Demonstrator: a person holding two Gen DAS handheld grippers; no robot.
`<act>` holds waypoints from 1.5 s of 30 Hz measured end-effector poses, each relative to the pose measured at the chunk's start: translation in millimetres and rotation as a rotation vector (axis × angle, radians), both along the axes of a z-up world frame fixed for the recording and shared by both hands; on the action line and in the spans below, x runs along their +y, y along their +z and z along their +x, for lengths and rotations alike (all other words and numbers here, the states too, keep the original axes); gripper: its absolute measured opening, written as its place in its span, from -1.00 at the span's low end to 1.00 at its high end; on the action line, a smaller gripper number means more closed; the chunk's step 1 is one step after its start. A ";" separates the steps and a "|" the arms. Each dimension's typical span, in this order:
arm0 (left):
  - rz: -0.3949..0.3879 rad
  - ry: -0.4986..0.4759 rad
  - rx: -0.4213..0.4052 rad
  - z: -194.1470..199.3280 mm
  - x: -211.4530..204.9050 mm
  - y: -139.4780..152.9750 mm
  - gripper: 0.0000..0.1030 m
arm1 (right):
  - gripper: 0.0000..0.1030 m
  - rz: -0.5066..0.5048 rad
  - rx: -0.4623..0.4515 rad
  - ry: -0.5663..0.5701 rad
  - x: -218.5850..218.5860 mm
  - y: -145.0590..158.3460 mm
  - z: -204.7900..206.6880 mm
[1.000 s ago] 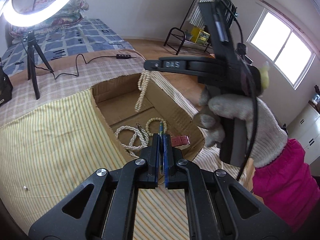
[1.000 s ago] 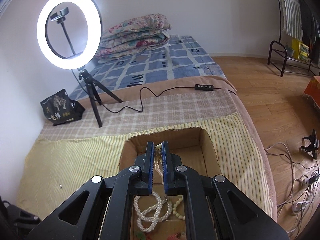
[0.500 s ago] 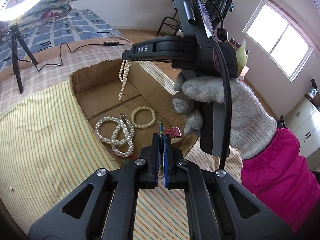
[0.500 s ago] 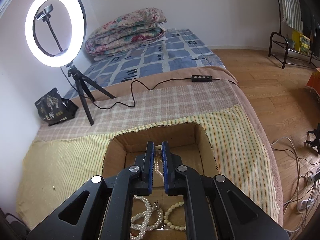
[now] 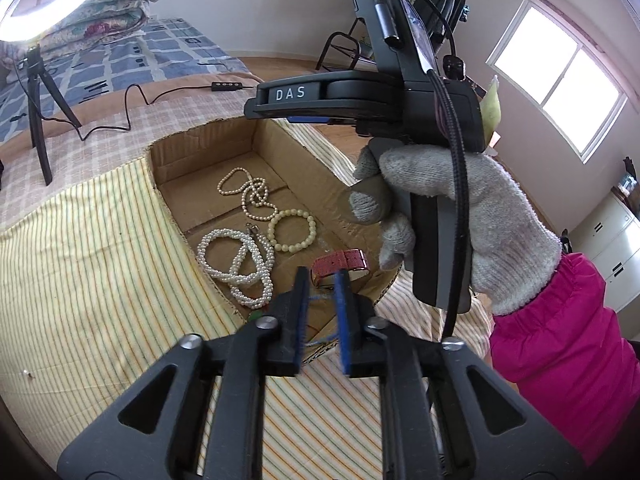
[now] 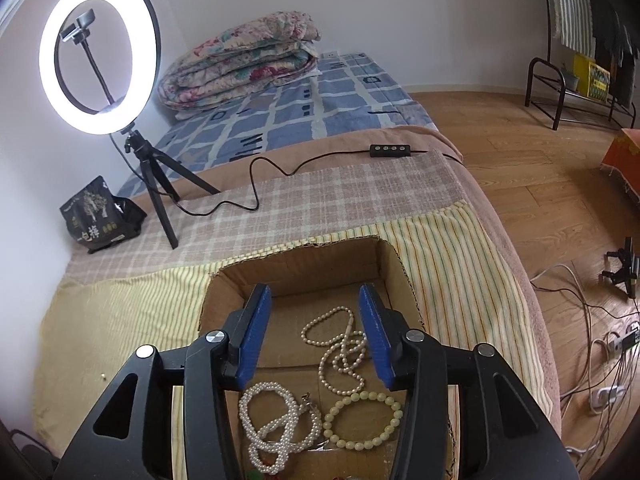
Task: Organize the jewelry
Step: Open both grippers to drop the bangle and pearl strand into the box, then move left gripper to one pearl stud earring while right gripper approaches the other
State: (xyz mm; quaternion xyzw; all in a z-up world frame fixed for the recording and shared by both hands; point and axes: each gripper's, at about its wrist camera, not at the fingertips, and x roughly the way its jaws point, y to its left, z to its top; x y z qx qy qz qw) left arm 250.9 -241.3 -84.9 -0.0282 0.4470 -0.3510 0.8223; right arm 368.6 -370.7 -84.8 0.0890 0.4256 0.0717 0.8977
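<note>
Hovering over the near rim of the cardboard box [image 5: 280, 148], the left gripper [image 5: 322, 316] had its blue pads a little apart — nothing clamped, only a thin blue thread showing in the gap between them. Right gripper [image 6: 318, 334] was over the same box with its jaws spread wide and nothing between them; in the left wrist view its black body sat at 1 o'clock above the box, held by a hand in a grey knit glove [image 5: 452, 216] with a pink sleeve.

Jewelry all lay on the box floor:
- thin pearl necklace [image 5: 250, 196], loosely looped, toward the far end; in the right wrist view it [image 6: 340, 350] sat between the open pads, below them
- cream bead bracelet [image 5: 291, 230], a closed ring, just beside the thin necklace at its 5 o'clock
- thick pearl strand [image 5: 240, 266], coiled in several loops, at 8 o'clock from the bracelet, its metal clasp near the bracelet's edge
- red watch strap [image 5: 340, 266] at the near right corner, just past the left gripper's fingertips

Something small and green showed at the near rim by the thick strand — couldn't tell what it was.

Box sat sunk in a yellow striped cloth [image 5: 100, 280] on the bed. Ring light [image 6: 98, 54] on a tripod stood at 11 o'clock in the right wrist view, black snack bag [image 6: 100, 216] beside its legs, cable running to an inline controller [image 6: 390, 151].
</note>
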 end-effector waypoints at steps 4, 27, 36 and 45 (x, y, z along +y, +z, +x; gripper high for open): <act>0.008 0.009 -0.008 -1.5 6.8 2.2 -0.68 | -0.14 -0.017 -0.007 0.001 3.3 6.9 -4.3; 0.065 0.204 -0.052 -7.9 139.1 22.6 -0.68 | 0.23 -0.087 -0.048 0.018 41.3 47.1 -86.4; 0.118 0.352 -0.027 7.8 215.9 2.4 -0.68 | 0.23 -0.164 -0.046 0.245 118.4 34.1 -129.7; 0.168 0.415 0.019 15.9 258.3 -22.1 -0.68 | 0.23 -0.242 -0.033 0.521 187.6 -1.4 -171.7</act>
